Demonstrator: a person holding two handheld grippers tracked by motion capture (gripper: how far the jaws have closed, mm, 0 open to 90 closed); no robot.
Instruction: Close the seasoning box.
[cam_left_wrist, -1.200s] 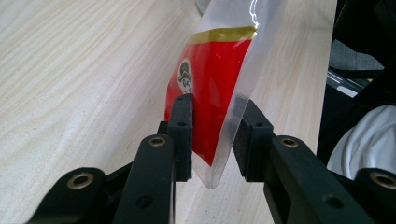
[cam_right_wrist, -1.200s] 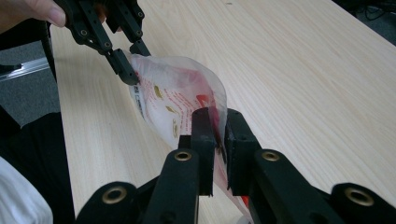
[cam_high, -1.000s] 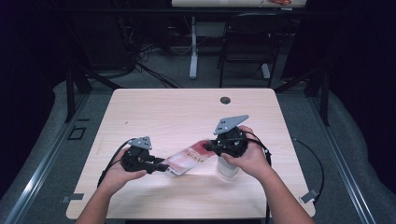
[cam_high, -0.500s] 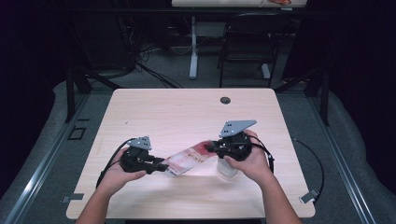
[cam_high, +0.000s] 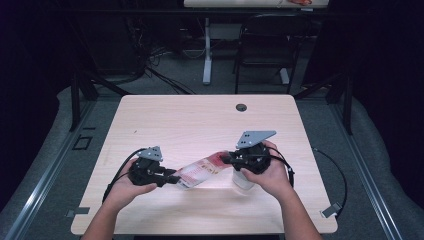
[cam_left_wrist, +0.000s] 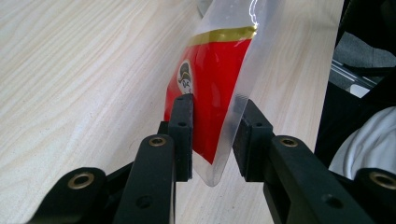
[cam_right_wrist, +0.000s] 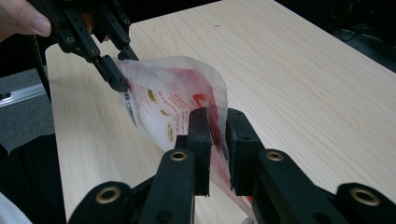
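both the left gripper and right gripper seemingly pinch the red pouch above the table.

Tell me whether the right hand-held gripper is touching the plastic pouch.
Touching. The right gripper view shows the right hand-held gripper pinching the plastic pouch edge between both jaws.

Hanging stretched above the table: clear plastic pouch with red and gold print, slanting, bulging slightly.
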